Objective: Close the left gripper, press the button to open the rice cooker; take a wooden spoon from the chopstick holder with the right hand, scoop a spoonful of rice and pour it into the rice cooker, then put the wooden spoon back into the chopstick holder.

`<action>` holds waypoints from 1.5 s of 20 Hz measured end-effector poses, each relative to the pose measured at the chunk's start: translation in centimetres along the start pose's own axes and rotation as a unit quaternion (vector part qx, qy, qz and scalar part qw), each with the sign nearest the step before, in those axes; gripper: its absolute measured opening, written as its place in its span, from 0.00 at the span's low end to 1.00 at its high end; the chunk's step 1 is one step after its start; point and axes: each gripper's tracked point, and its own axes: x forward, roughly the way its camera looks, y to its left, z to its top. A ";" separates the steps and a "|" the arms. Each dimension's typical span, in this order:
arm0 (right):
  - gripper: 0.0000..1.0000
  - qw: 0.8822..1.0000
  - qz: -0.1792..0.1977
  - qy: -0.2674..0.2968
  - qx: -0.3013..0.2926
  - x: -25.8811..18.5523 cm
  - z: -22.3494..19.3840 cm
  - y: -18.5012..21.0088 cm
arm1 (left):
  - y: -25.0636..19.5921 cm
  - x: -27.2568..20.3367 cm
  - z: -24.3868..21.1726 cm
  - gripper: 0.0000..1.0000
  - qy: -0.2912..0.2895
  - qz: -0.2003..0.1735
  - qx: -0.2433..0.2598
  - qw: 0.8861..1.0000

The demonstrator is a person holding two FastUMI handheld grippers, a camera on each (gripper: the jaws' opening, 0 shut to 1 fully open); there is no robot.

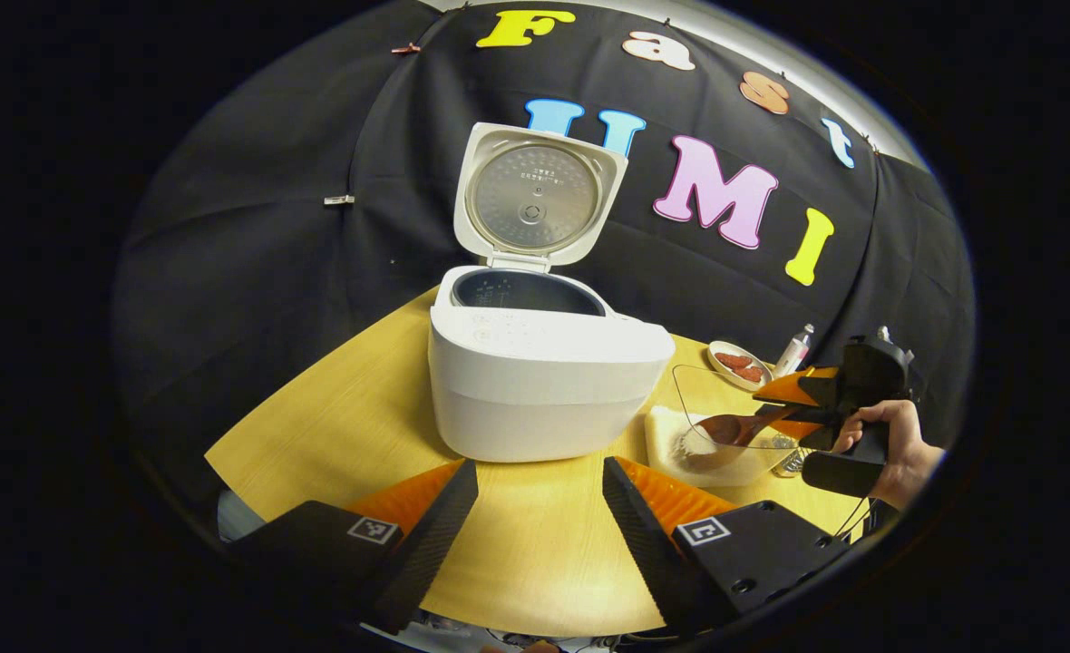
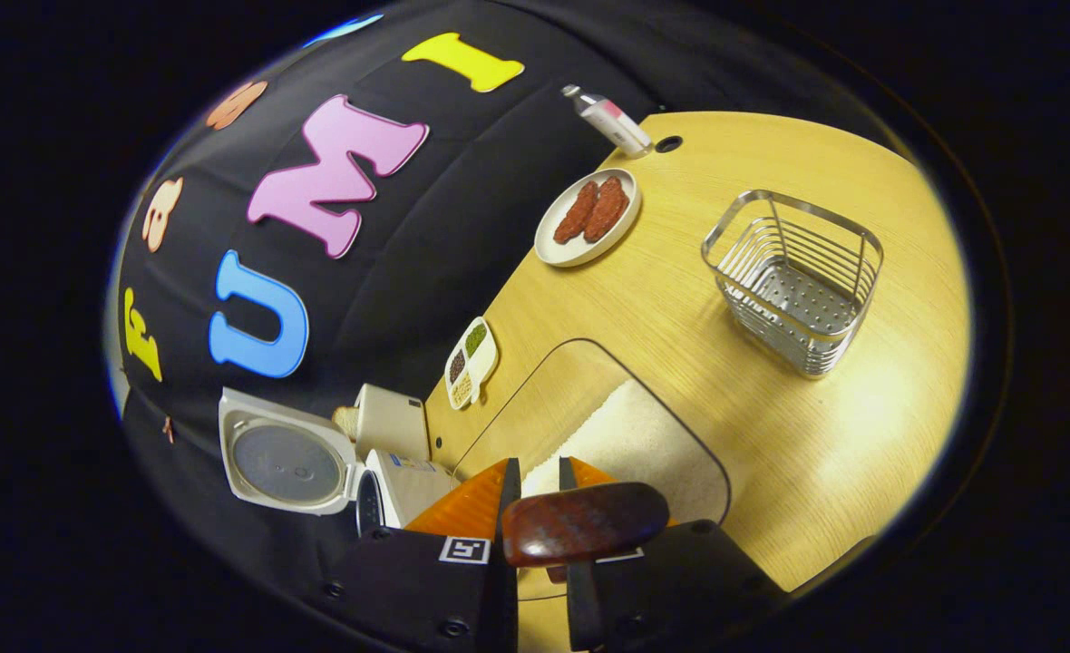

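Observation:
The white rice cooker [image 1: 535,381] stands on the wooden table with its lid [image 1: 535,195] raised upright and the dark inner pot showing. My left gripper [image 1: 539,464] hangs open just in front of it, holding nothing. To the right, a hand holds my right gripper [image 1: 793,408], which is shut on the wooden spoon [image 1: 730,428]. The spoon's bowl is down in the rice [image 1: 694,444] of a clear container [image 1: 685,385]. In the right gripper view the fingers of my right gripper [image 2: 538,464] clamp the spoon's handle [image 2: 580,521] over the rice [image 2: 626,444]. The wire chopstick holder [image 2: 798,281] stands apart, with nothing in it.
A plate with reddish-brown pieces [image 2: 589,216] and a small bottle [image 2: 609,120] sit by the back wall. A divided dish of grains [image 2: 470,361] lies between the clear container and the rice cooker [image 2: 390,453]. Bare tabletop [image 2: 870,408] lies below the holder.

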 end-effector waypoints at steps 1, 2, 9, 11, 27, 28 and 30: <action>0.21 1.000 -0.003 -0.006 0.010 -0.3 0.7 0.0 | 0.1 0.0 0.1 0.96 -0.001 0.000 0.002 1.000; 0.21 1.000 -0.002 -0.012 0.020 -0.7 1.4 0.2 | 0.1 -0.1 0.4 0.96 -0.001 0.001 0.007 1.000; 0.21 0.996 0.022 -0.034 0.076 -2.7 5.0 3.5 | -1.4 -0.3 2.8 0.96 -0.031 -0.009 0.020 0.999; 0.21 0.995 0.034 -0.037 0.085 -3.2 5.8 5.1 | -1.7 -0.3 3.6 0.96 -0.039 -0.009 0.026 0.999; 0.21 0.982 0.136 0.030 0.125 -3.4 1.4 21.8 | 2.0 -3.7 6.8 0.96 -0.082 0.024 -0.004 0.996; 0.21 0.982 0.144 0.035 0.121 -3.2 0.8 23.2 | 2.5 -4.3 7.5 0.96 -0.090 0.027 -0.009 0.996; 0.20 0.981 0.156 0.042 0.105 -2.6 -0.8 25.4 | 3.1 -4.9 8.2 0.96 -0.099 0.030 -0.017 0.994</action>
